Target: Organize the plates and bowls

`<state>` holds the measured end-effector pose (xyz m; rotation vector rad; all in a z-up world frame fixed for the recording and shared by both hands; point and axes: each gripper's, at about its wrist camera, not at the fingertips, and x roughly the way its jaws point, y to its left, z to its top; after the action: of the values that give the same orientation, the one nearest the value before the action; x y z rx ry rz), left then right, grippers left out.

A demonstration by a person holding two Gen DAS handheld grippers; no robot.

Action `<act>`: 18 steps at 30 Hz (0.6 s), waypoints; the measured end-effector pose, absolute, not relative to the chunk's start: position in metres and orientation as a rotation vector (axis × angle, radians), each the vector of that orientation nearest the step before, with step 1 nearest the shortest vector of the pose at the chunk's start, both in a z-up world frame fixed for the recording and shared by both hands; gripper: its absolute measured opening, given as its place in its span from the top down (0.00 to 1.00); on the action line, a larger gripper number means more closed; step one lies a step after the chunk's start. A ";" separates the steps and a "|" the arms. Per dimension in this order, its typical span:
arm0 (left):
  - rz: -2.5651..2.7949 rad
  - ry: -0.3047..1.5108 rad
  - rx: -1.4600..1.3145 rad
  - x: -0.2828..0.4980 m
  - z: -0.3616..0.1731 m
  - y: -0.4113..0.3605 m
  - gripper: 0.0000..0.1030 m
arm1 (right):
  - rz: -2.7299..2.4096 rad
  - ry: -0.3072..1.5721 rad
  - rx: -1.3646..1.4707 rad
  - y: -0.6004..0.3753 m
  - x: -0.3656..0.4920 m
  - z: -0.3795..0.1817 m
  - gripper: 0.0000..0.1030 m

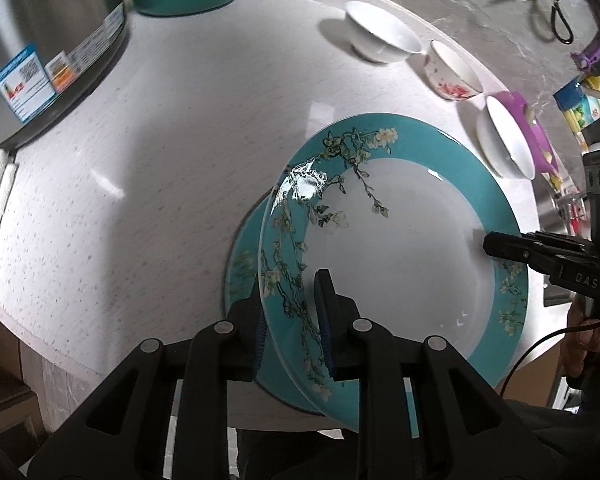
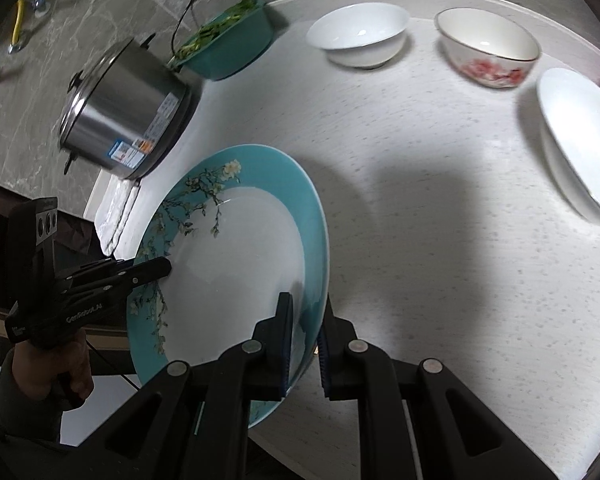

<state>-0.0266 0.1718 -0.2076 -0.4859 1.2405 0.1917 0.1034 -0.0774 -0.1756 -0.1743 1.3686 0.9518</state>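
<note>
Both grippers pinch the teal blossom plate (image 1: 400, 248): left gripper (image 1: 292, 320) and right gripper (image 2: 304, 340) on opposite rims. Keep it level and lower it squarely onto the matching plate (image 1: 242, 268) near the counter's (image 1: 160, 160) front edge.

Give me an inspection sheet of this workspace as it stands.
Surface: round white speckled table.
Job's things: teal blossom plate held tilted over a second teal plate; two white bowls, one red-flowered bowl.
Clutter: steel pot, teal basin of greens, folded towel.
Grippers: left gripper and right gripper each clamp the plate's rim.
Cables: black cord behind the pot.
Surroundings: grey marble floor.
</note>
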 end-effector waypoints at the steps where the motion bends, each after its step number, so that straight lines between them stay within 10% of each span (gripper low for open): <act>1: 0.194 1.242 -0.488 -0.029 -0.210 0.173 0.80 | 0.953 1.367 -0.183 -0.076 0.102 -0.177 0.87; 18: 0.186 1.227 -0.395 -0.042 -0.228 0.170 0.80 | 0.895 1.326 -0.316 -0.056 0.084 -0.200 0.82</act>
<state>-0.0415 0.1698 -0.2279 -0.3946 1.2266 0.1858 0.0845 -0.0558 -0.2004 -0.3159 1.3259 0.8955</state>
